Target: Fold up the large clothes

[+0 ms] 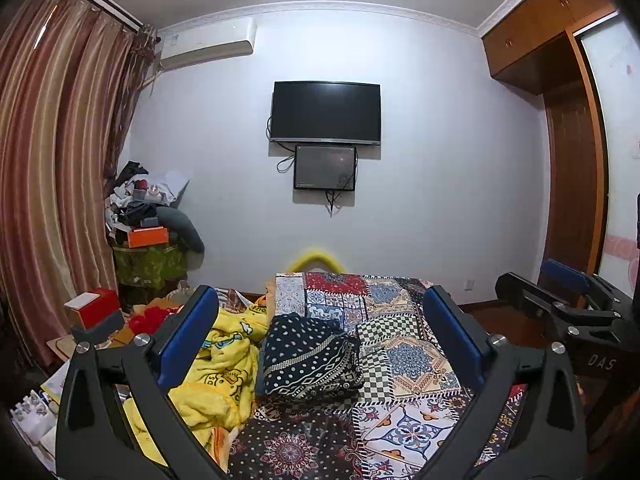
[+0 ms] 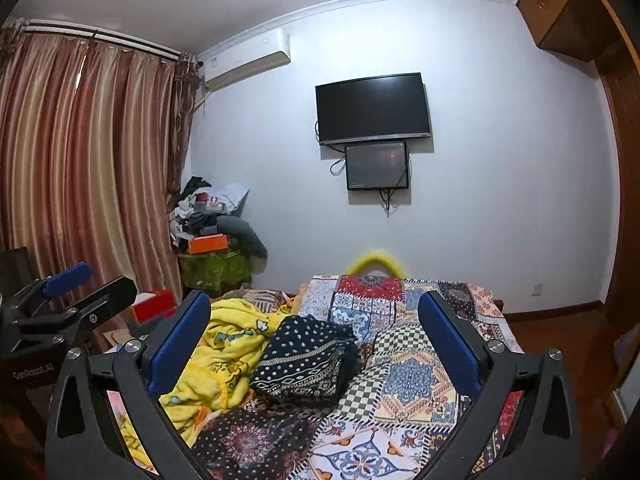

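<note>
Both claws are spread wide and nothing is pinched: left claw [image 1: 320, 344], right claw [image 2: 314, 340]. Both are held level above the near end of the bed, pointed at the far wall.

Task item: the folded navy dotted garment with white geometric border [image 1: 310, 356] is seen lying on the patchwork-patterned bedspread [image 1: 404, 356], ahead of and below both claws, well apart from the pads. It is framed between the fingers in both wrist views, slightly left of centre in the right-wrist view. Neither claw is judged clearly nearer. The bundle's long axis is judged to run roughly near-to-far, tilted a little; its banded border faces the near side. The fold looks complete, so this piece is judged done.

The crumpled yellow fleece blanket with cartoon print [image 1: 224, 368] is seen touching the bundle's left edge and spilling toward the near-left bed edge. It is the likely next item and lies closer to the left claw.

Open room: the bedspread right of the bundle is bare up to the right bed edge. The left side is crowded by the red box [image 1: 98, 306] and clutter beyond the bed edge.
</note>
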`<action>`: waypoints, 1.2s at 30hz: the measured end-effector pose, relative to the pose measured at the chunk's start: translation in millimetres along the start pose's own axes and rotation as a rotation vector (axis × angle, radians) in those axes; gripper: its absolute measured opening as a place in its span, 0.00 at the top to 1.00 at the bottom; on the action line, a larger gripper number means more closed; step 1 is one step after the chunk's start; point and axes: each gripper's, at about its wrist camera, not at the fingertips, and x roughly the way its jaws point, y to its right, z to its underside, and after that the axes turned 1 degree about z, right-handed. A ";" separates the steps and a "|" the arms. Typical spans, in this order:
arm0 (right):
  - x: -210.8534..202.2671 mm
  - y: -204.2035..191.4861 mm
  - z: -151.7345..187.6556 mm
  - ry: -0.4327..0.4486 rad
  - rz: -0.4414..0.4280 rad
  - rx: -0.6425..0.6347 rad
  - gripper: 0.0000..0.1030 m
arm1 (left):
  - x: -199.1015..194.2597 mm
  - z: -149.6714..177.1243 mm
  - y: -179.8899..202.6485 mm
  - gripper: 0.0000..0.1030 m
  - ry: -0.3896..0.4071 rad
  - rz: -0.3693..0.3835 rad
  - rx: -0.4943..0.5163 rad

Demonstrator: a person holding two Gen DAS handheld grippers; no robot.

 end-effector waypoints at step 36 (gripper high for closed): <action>-5.9 2.3 3.2 -0.033 0.021 0.004 0.00 | 8.6 9.7 -3.6 0.00 -0.028 -0.015 -0.017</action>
